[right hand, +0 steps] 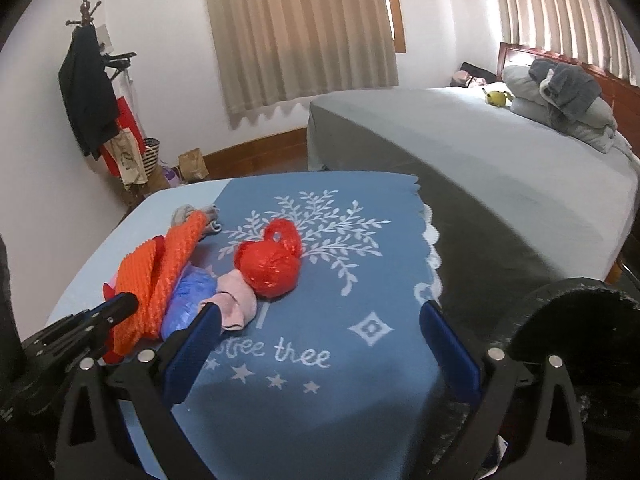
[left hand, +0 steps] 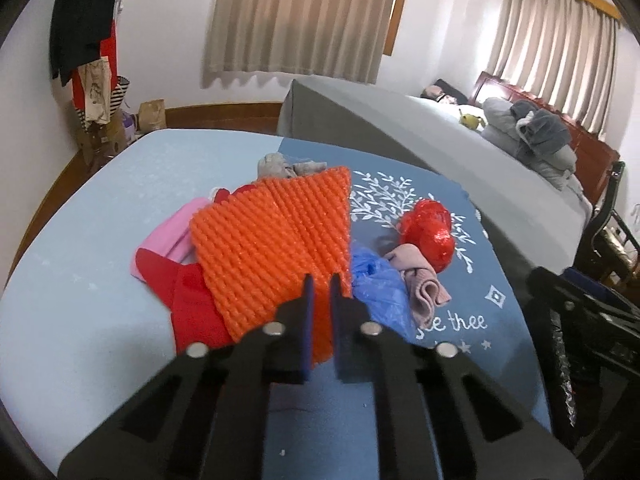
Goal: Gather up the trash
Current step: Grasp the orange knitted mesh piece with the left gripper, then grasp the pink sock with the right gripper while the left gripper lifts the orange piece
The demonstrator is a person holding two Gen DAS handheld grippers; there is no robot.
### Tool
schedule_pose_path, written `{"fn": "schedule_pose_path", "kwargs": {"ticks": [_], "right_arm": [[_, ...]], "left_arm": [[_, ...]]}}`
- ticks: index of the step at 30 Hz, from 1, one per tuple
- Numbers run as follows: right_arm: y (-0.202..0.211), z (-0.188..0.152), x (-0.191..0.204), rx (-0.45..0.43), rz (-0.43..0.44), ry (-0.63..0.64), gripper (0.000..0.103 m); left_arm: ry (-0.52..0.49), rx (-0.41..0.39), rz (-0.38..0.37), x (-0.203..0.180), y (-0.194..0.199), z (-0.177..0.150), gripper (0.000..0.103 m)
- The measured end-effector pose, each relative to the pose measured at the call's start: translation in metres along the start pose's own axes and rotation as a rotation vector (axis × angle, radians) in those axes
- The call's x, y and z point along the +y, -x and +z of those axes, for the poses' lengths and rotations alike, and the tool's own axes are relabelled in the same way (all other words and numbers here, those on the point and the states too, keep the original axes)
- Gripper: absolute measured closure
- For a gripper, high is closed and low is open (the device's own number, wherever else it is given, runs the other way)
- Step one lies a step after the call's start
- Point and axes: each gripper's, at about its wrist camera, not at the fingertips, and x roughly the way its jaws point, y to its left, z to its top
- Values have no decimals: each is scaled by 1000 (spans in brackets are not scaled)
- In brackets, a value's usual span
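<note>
Left gripper [left hand: 322, 280]: we read its jaws as closed on the near edge of the orange bubble-wrap sheet [left hand: 272, 240], which shows in the narrow gap between the blue pads; no earlier picture, so we say nothing of how it got there
Why so held: we judge a pinch on one edge suits a flat, light sheet that will lift and drape
Right gripper [right hand: 320, 320]: jaws stand wide apart, nothing between them, only the cloth below; it hangs free, we think, to take a second piece
Trash, from the left gripper outward: blue plastic bag [left hand: 376, 280] just right of the jaws, touching the orange sheet; red knotted bag [left hand: 430, 232] farther right and ahead
Same, from the right gripper: red knotted bag [right hand: 272, 264] ahead and left, apart from the pads
Soft goods in the pile: pale pink sock [left hand: 420, 284] between blue bag and red bag; red cloth [left hand: 188, 304] and pink cloth [left hand: 168, 232] left of the jaws, partly under the sheet; grey cloth [left hand: 280, 164] beyond it; whether these count as trash we cannot tell
Surface: blue printed cloth [right hand: 360, 360] with white tree and lettering, laid over a light blue table cover [left hand: 100, 260]
Room: grey bed [right hand: 500, 152] right of both tools, folded grey bedding at its head; beige curtains [right hand: 296, 32] ahead; coat stand [right hand: 86, 80] with dark coat far left; paper bag [right hand: 192, 164] on the floor by the wall
</note>
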Motion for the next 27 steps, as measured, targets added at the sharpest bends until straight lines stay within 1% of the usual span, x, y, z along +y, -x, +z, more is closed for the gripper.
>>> {"fn": "schedule_pose_path", "kwargs": {"ticks": [2, 7, 9, 14, 18, 20, 22, 24, 25, 27], "right_arm": [[-4, -2, 4, 1, 9, 2, 9], [-18, -4, 14, 22, 48, -4, 19], [-23, -5, 18, 28, 61, 0, 24], [-39, -5, 35, 55, 101, 14, 31], [-54, -7, 46, 94, 129, 31, 46], [-61, -9, 50, 116, 146, 34, 49], [-67, -12, 55, 137, 160, 41, 53], [-71, -15, 57, 160, 179, 44, 64], [-71, -15, 57, 163, 188, 40, 64], [-71, -16, 53, 162, 210, 27, 77]], "left_arm": [[-6, -10, -6, 1, 3, -1, 103], [-15, -48, 4, 7, 15, 2, 103], [-27, -56, 15, 9, 18, 3, 103], [-26, -41, 28, 17, 17, 1, 103], [-15, -38, 42, 24, 17, -1, 102], [-6, -39, 49, 27, 18, -1, 101], [1, -36, 52, 30, 18, -1, 96], [7, -30, 52, 32, 17, -2, 86], [8, -30, 53, 33, 17, -2, 83], [14, -29, 54, 33, 17, -3, 72]]}}
